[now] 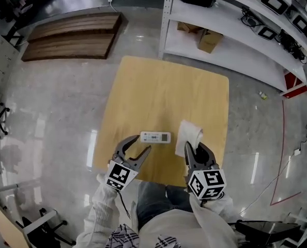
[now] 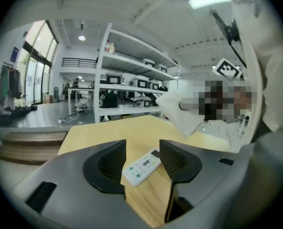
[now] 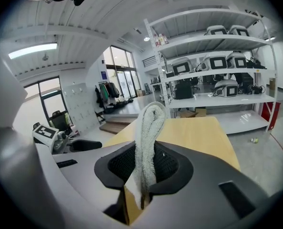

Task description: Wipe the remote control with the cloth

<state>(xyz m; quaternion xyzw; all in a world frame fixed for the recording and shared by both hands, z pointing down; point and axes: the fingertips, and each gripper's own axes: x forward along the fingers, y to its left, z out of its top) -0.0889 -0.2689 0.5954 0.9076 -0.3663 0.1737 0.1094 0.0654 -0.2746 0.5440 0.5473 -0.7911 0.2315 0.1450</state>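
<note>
A white remote control (image 1: 155,137) lies flat on the wooden table (image 1: 164,92), near its front edge. My left gripper (image 1: 138,146) hovers just in front of it, open, and the remote (image 2: 141,166) shows in the gap between the fingers without touching them. My right gripper (image 1: 194,150) is to the right of the remote, shut on a white cloth (image 1: 187,134) that stands up from the jaws. In the right gripper view the cloth (image 3: 148,142) is pinched between the two pads and folds over at the top.
A white metal shelf rack (image 1: 231,25) with equipment and a cardboard box stands behind the table. Wooden boards (image 1: 73,35) lie on the floor at the far left. The person's legs sit at the table's front edge.
</note>
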